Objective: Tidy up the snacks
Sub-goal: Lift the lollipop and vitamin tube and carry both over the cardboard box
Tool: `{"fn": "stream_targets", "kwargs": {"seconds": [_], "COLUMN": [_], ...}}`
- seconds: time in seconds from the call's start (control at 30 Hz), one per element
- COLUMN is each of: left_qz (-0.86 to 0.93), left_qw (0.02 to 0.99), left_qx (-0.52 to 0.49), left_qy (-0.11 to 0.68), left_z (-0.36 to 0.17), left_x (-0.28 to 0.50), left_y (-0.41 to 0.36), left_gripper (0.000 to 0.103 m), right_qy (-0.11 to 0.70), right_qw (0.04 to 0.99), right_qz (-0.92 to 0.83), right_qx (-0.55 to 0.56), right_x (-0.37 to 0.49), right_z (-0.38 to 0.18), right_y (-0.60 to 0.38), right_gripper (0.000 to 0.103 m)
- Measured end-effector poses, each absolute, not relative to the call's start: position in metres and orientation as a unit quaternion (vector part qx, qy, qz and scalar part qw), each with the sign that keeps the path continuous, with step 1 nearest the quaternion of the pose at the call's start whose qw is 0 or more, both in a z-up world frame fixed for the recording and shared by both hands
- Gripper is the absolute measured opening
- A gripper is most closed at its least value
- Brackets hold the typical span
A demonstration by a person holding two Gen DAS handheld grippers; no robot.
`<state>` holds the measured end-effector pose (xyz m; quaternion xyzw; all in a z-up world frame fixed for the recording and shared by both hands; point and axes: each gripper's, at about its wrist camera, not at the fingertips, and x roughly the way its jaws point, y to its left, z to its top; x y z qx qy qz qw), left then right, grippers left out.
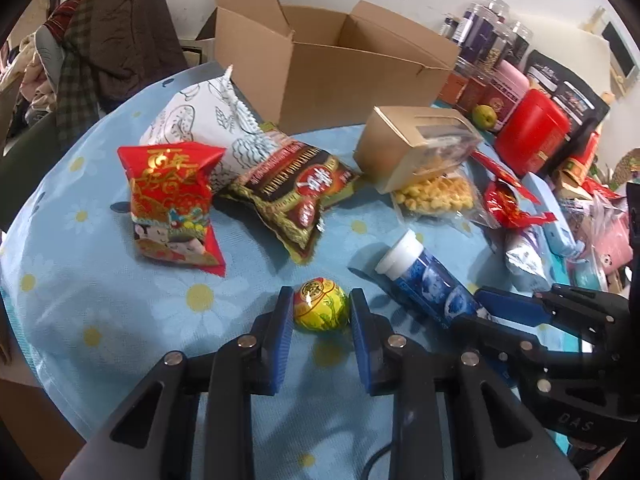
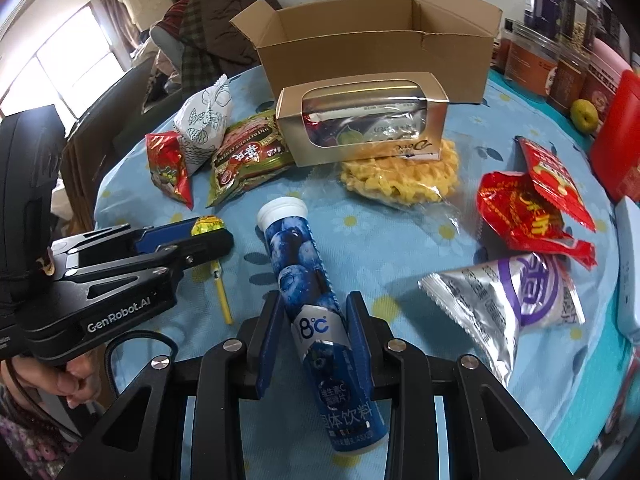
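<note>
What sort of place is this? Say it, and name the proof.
Probably a lived-in home room: a table under a blue daisy-print tablecloth, coats heaped on a chair, and labelled pantry jars along the wall.
</note>
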<state>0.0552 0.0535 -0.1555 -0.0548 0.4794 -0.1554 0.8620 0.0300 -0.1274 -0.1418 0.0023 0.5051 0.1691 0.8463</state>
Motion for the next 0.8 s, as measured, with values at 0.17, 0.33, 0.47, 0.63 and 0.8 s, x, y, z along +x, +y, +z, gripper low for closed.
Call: {"fn": "stream_targets", "kwargs": {"seconds": [0.17, 0.33, 0.47, 0.63, 0.8], "left_qz": [-0.183, -0.194, -0.195, -0.185, -0.185], "left_qw": [0.855, 0.849, 0.847, 0.850, 0.851], "left_qx": [-0.051, -0.039, -0.034, -0.031, -0.017], "left_qy": [0.482, 0.490, 0.494, 0.492, 0.491], "left_z": [-0.151, -0.153, -0.157, -0.158, -0.158], "left_x": [0.041, 0.024, 0.016, 0.013, 0.013], "left_y": [0.050, 0.046, 0.043, 0.043, 0.038], "left_gripper": [0.027, 0.027, 0.027, 0.027, 0.028], "right_qy": [0.506, 0.509, 0.516, 0.523, 0.516], "right_qw": [0.846, 0.846, 0.842, 0.838, 0.841], "right_qz": [0.165, 0.157, 0.157, 0.155, 0.160], "right_qx": [0.007, 0.007, 0.007, 0.010, 0.009], "right_x": [0.025, 0.009, -0.002, 0.002, 0.007], "right_z": [-0.143, -0.144, -0.147, -0.152, -0.155], "right_y": [-0.122, -0.124, -0.124, -0.124, -0.121], "right_gripper": [0.031, 0.031, 0.031, 0.031, 0.031]}}
